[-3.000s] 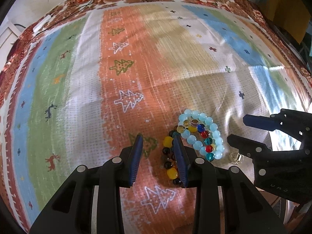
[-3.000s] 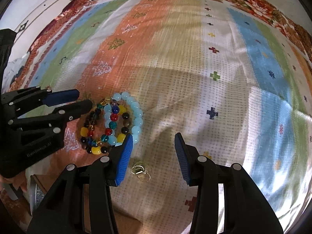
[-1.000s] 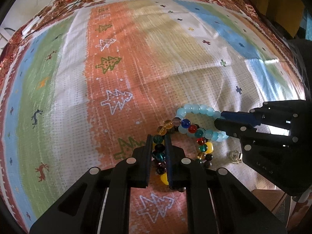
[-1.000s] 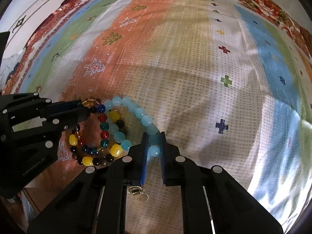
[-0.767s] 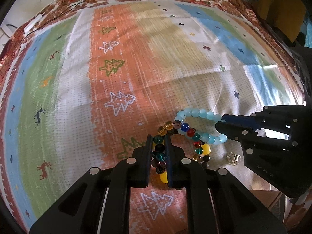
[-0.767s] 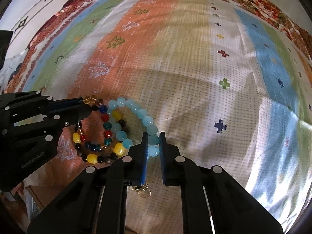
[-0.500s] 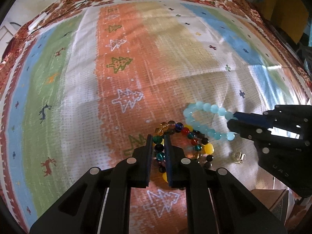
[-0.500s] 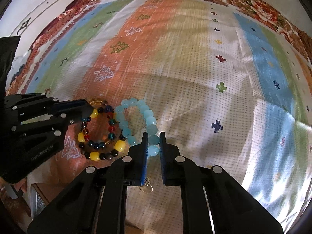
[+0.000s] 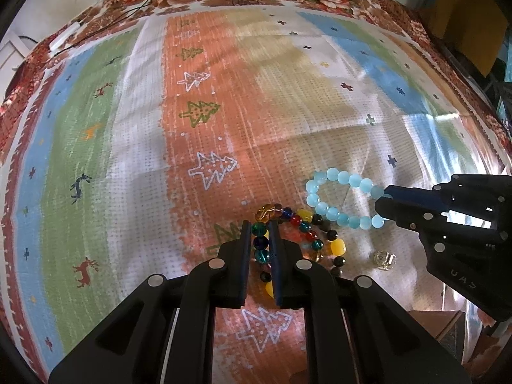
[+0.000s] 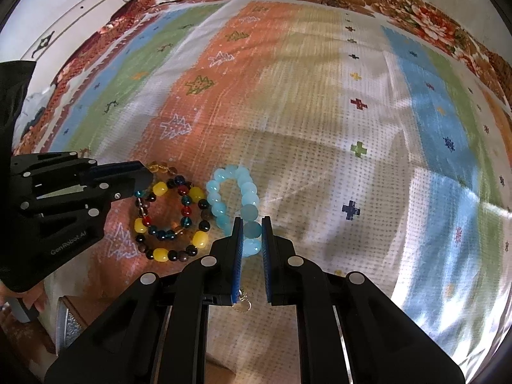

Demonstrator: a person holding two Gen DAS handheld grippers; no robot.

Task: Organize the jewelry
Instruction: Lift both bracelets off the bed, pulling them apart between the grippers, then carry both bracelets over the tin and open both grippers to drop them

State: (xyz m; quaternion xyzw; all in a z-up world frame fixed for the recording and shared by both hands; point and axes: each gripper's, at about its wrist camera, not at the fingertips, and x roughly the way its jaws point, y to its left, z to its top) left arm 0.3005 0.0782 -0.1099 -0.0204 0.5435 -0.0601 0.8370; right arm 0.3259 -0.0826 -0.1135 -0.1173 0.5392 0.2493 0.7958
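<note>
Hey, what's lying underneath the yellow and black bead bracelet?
The multicolour bracelet lies inside the yellow and black bracelet, both on the patterned cloth. Where they overlap is hidden by the left tongs.

hidden: near beads of multicolour bracelet behind left gripper fingers | hidden: pale blue bracelet end between right gripper pads | partly covered: small metal ring, type unclear | cut off: box corner
</note>
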